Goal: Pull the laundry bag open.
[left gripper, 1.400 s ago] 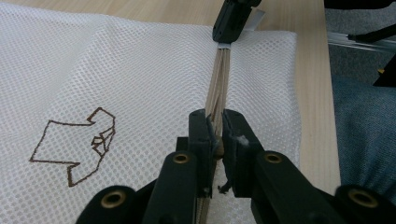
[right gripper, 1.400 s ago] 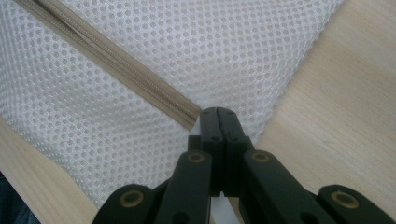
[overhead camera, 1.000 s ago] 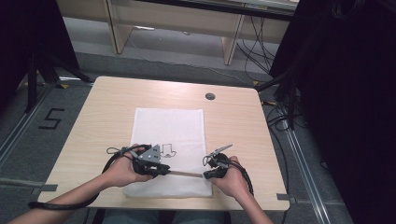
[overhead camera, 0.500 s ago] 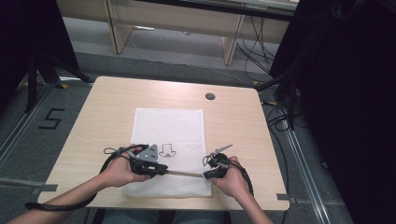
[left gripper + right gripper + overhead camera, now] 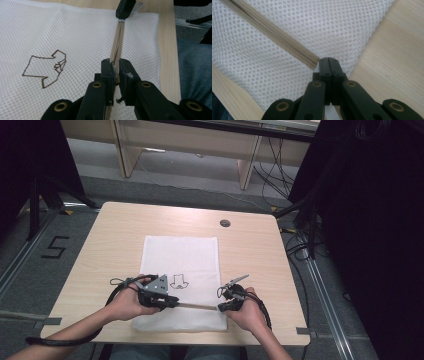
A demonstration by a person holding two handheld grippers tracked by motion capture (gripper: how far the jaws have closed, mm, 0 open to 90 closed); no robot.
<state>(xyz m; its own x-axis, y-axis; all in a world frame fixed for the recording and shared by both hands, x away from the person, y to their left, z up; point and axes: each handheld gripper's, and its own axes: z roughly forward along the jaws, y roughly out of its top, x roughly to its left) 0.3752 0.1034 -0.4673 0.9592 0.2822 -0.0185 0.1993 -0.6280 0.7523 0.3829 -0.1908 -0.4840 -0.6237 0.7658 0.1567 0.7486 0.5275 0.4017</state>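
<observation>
A white mesh bag [image 5: 182,260] with a brown outline drawing [image 5: 46,68] lies flat on the wooden table [image 5: 120,230]. Its beige zipper [image 5: 197,306] runs across the near end of the bag between my two grippers. My left gripper [image 5: 172,303] is shut on the small brass zipper pull [image 5: 116,79], jaws [image 5: 115,62] astride the zipper tape [image 5: 118,42]. My right gripper [image 5: 221,308] is shut on the bag's corner at the zipper's end [image 5: 313,62], its jaws [image 5: 328,60] pressed together. The same right gripper [image 5: 125,8] appears at the far end of the zipper in the left gripper view.
A round cable hole [image 5: 225,223] sits in the table's far right part. Bare wood [image 5: 392,55] lies right of the bag, and the table's near edge is just behind my hands. Cables [image 5: 300,245] and a desk frame [image 5: 250,165] stand on the floor beyond.
</observation>
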